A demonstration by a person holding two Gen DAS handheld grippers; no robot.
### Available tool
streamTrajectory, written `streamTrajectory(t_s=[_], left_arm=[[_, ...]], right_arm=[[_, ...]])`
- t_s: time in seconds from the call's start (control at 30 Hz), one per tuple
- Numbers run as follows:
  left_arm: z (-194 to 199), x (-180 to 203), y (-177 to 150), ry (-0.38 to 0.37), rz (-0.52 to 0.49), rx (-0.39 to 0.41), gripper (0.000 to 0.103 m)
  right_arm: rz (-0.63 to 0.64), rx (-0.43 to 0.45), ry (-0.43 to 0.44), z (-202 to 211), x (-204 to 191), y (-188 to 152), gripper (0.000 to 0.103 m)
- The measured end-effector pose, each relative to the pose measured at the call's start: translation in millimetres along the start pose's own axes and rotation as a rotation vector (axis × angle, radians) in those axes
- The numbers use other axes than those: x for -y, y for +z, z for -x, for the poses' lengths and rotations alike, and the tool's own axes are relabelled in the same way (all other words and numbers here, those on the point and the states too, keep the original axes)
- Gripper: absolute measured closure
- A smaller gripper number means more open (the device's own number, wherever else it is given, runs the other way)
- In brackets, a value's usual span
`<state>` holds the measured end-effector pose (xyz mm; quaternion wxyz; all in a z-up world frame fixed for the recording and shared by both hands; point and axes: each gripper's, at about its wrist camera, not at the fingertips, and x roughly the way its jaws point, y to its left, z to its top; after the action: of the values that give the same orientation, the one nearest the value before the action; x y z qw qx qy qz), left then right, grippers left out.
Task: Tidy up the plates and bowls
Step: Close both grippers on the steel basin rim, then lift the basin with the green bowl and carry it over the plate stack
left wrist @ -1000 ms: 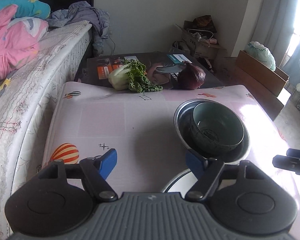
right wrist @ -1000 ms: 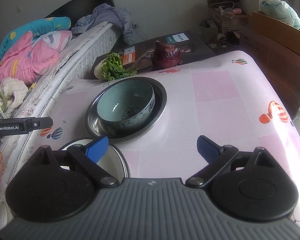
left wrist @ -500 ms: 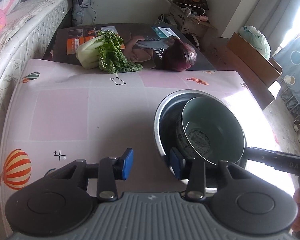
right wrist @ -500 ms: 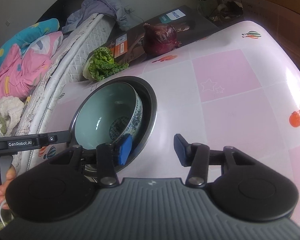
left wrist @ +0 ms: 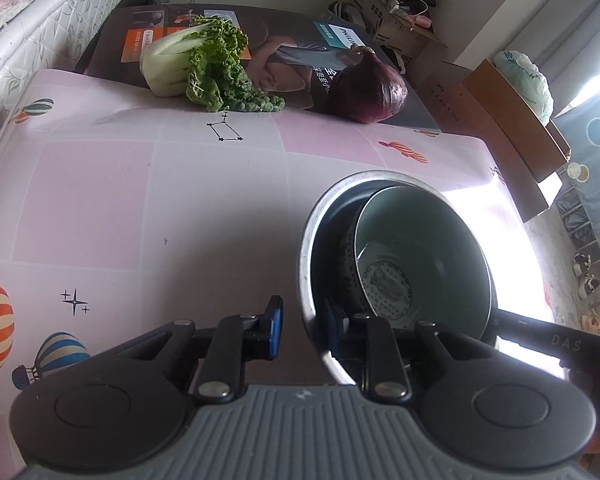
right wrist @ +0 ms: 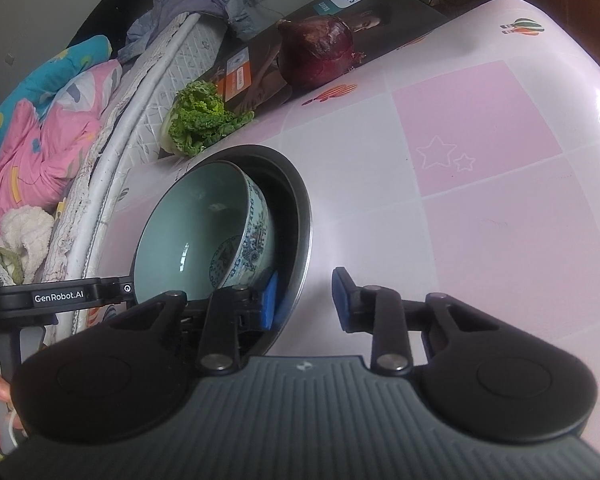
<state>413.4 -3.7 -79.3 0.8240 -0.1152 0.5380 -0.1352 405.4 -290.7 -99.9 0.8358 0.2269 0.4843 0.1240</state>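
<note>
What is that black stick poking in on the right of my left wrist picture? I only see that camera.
Observer: That is the right gripper. Its jaws have just been closing across the rim of the metal basin, one pad inside and one outside.
Operator: Is it squeezing already?
Observer: Not yet. A strip of table shows between the outer pad and the rim.
Operator: Is the bowl plain on the outside?
Observer: No. On that side the bowl has blue flowery patterns on white.
</note>
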Motion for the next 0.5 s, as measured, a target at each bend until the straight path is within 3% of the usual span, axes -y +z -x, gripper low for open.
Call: streamTrajectory(t_s=[0.13,0.5], left_arm=[[-2.0,0.6,0.5,-0.018,0.019,-0.006,0.09],[6.1,8.6,-1.3,0.001,-0.016,0.014,0.09]], right_arm=[[-0.005,-0.002,0.025,-4.5,-3.2,1.7,0.089],[0.031,0.008,0.003,3.4,-9.5,-0.5,0.089]])
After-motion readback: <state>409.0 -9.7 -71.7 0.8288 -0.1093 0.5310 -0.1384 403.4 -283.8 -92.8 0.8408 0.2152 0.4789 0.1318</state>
